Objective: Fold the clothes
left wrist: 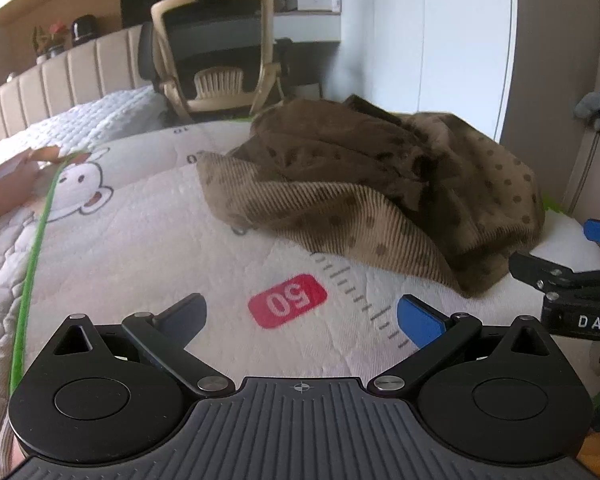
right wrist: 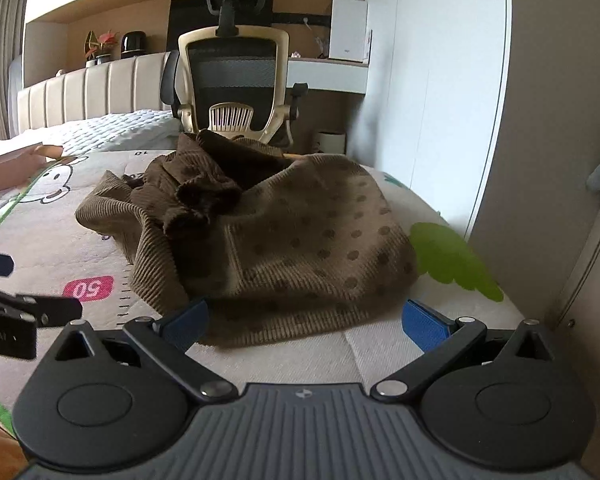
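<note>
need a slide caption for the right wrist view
Open right tool poised before a crumpled brown dotted garment on a printed mat.

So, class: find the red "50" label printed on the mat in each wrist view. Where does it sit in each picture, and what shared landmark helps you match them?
Left wrist: the red "50" label lies low at centre, just ahead of the open fingers.
Right wrist: the label lies at the lower left, left of the brown dotted garment.
Shared landmark: the office chair behind the bed.
</note>
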`<state>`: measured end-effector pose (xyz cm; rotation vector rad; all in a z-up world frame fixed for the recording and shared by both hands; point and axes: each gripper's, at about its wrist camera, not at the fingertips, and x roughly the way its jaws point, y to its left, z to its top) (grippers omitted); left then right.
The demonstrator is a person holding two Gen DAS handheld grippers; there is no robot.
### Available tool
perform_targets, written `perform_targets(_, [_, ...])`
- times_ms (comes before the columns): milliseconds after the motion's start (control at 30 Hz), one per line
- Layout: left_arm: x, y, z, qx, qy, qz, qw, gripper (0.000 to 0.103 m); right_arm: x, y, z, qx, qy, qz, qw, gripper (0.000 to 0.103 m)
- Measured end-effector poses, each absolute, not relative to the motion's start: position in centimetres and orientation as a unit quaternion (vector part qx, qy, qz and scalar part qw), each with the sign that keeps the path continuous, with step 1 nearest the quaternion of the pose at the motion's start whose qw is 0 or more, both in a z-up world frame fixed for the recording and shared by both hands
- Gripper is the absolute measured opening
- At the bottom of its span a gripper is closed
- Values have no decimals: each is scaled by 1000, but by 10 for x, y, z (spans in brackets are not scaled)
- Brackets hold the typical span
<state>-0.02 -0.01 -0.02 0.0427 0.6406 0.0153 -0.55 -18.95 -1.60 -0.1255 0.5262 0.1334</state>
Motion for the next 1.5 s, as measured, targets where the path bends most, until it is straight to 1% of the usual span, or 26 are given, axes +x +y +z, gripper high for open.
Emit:
perform_targets(200, [-6, -2, -5, 16, 345, 2, 938, 103, -5, -189, -16, -37, 275, 62, 959, 103])
perform_targets(300, [3, -2, -4, 16, 366, 2, 930, 103, -5, -196, -18, -26, 276, 67, 959, 103])
perform_targets(1500, [7, 2, -5, 8, 375, -1, 927, 103, 1, -187, -21, -35, 289, 88, 953, 103])
